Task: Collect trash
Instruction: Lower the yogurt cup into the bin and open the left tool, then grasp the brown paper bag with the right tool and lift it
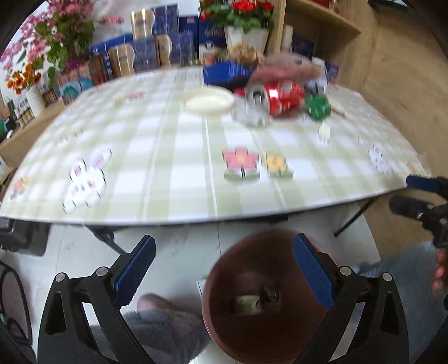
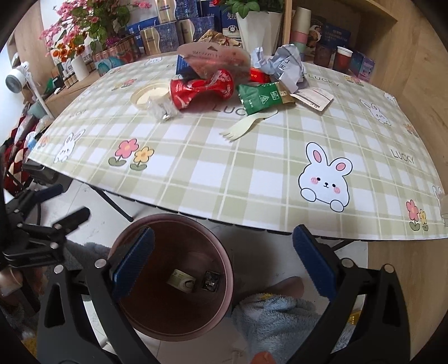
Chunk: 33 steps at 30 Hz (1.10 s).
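A pile of trash lies on the far part of the checked table (image 2: 252,179): a crushed red can (image 2: 201,89), a green wrapper (image 2: 263,96), crumpled grey paper (image 2: 288,67), a plastic fork (image 2: 246,126), a clear wrapper (image 2: 162,107) and a cream lid (image 2: 148,93). A brown bin (image 2: 173,313) stands on the floor below the table's near edge, with two scraps inside. My right gripper (image 2: 224,260) is open and empty above the bin. My left gripper (image 1: 224,266) is open and empty beside the bin (image 1: 263,322); that view is blurred. The can (image 1: 282,98) shows there too.
Flower pots (image 2: 260,22), blue boxes and tins (image 2: 168,30) line the back behind the table. A wooden shelf (image 2: 336,42) with cups stands at the back right. The person's knees in fleece (image 2: 280,319) are beside the bin. A folding table leg (image 2: 114,204) stands left of the bin.
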Each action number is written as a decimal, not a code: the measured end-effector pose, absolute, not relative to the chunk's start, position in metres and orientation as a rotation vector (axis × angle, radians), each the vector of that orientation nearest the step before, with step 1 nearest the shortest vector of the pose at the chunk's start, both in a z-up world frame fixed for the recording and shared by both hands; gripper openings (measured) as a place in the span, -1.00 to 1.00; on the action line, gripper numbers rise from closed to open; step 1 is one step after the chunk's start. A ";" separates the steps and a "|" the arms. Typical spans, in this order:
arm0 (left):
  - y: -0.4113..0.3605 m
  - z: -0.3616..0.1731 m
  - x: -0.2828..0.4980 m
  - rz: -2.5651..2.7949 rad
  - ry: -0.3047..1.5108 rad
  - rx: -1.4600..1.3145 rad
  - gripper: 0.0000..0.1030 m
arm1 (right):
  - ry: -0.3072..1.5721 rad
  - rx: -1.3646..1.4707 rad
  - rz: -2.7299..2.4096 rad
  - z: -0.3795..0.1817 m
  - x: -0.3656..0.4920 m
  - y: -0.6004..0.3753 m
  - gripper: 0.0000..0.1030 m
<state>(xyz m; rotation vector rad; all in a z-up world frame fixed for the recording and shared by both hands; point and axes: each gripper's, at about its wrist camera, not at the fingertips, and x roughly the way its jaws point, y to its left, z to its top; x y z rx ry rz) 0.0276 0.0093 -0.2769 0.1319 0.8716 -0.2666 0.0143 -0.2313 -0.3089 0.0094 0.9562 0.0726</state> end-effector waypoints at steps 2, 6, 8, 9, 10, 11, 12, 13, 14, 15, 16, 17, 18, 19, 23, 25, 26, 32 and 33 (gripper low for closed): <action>0.009 -0.266 0.031 -0.269 0.850 0.122 0.86 | 0.951 0.020 0.074 -0.305 0.016 -0.233 0.89; 0.009 -0.245 0.038 -0.264 0.808 0.123 0.86 | 0.943 0.035 0.075 -0.298 0.020 -0.236 0.89; 0.013 -0.238 0.041 -0.264 0.792 0.122 0.86 | 0.937 0.042 0.076 -0.294 0.023 -0.237 0.89; 0.014 -0.235 0.044 -0.265 0.784 0.121 0.86 | 0.932 0.047 0.075 -0.291 0.026 -0.238 0.89; 0.015 -0.232 0.044 -0.265 0.777 0.122 0.86 | 0.929 0.052 0.077 -0.289 0.027 -0.239 0.89; 0.015 -0.227 0.047 -0.264 0.769 0.123 0.86 | 0.924 0.063 0.081 -0.285 0.031 -0.240 0.89; 0.015 -0.222 0.049 -0.264 0.760 0.122 0.86 | 0.920 0.068 0.083 -0.282 0.033 -0.241 0.89; 0.016 -0.218 0.052 -0.265 0.754 0.120 0.86 | 0.915 0.071 0.086 -0.278 0.037 -0.241 0.89; 0.017 -0.214 0.055 -0.265 0.746 0.119 0.86 | 0.910 0.072 0.092 -0.274 0.039 -0.241 0.89; 0.018 -0.210 0.058 -0.264 0.738 0.122 0.86 | 0.905 0.067 0.102 -0.270 0.043 -0.241 0.89; 0.018 -0.207 0.061 -0.263 0.731 0.125 0.86 | 0.901 0.059 0.104 -0.266 0.046 -0.240 0.89; 0.019 -0.203 0.066 -0.261 0.722 0.129 0.86 | 0.889 0.037 0.101 -0.260 0.052 -0.238 0.89; 0.021 -0.200 0.069 -0.261 0.717 0.131 0.86 | 0.880 0.021 0.099 -0.255 0.056 -0.237 0.89; 0.023 -0.196 0.074 -0.258 0.712 0.133 0.86 | 0.874 0.007 0.101 -0.251 0.063 -0.237 0.89; 0.033 -0.184 0.093 -0.242 0.689 0.133 0.86 | 0.869 -0.026 0.114 -0.236 0.095 -0.238 0.89; 0.039 -0.179 0.104 -0.236 0.687 0.125 0.86 | 0.870 -0.044 0.127 -0.228 0.115 -0.237 0.89; 0.043 -0.178 0.111 -0.230 0.689 0.117 0.86 | 0.870 -0.054 0.134 -0.226 0.125 -0.236 0.89; 0.062 -0.176 0.151 -0.202 0.704 0.084 0.86 | 0.847 -0.178 0.165 -0.207 0.197 -0.217 0.89; 0.065 -0.176 0.157 -0.200 0.709 0.079 0.86 | 0.842 -0.224 0.173 -0.204 0.210 -0.210 0.89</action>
